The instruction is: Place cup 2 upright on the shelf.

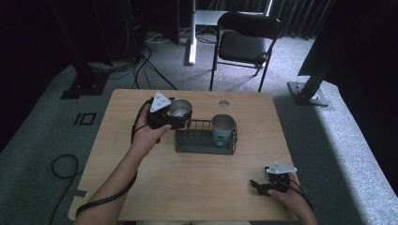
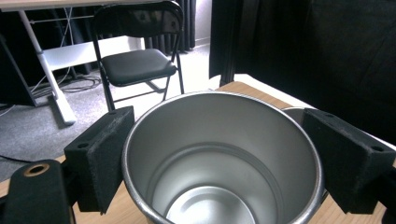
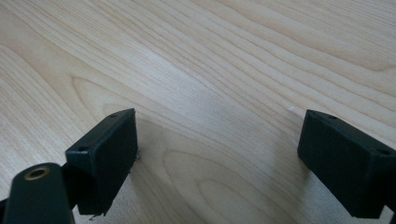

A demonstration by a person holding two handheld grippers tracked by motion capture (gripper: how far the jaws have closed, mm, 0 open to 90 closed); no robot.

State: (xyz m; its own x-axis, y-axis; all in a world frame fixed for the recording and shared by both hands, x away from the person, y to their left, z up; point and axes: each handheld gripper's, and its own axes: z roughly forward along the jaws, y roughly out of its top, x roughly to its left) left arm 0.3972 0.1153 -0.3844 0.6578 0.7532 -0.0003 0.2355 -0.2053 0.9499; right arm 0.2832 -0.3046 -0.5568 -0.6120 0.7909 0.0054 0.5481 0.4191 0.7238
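High view: while the left gripper (image 1: pixel 170 114) clasps a steel cup (image 1: pixel 180 108) upright at the table's (image 1: pixel 197 187) far left, mouth up, just beside a dark wire rack (image 1: pixel 204 138) holding a second cup (image 1: pixel 222 128), the right gripper (image 1: pixel 270 183) rests near the front right corner.
Left gripper view: both fingers (image 2: pixel 100 156) press the steel cup's (image 2: pixel 224 158) sides; its axis stands vertical, open mouth toward the camera; a folding chair (image 2: pixel 135 60) stands beyond.
Right gripper view: fingers (image 3: pixel 105 156) spread wide, holding nothing, over bare wood (image 3: pixel 210 70).
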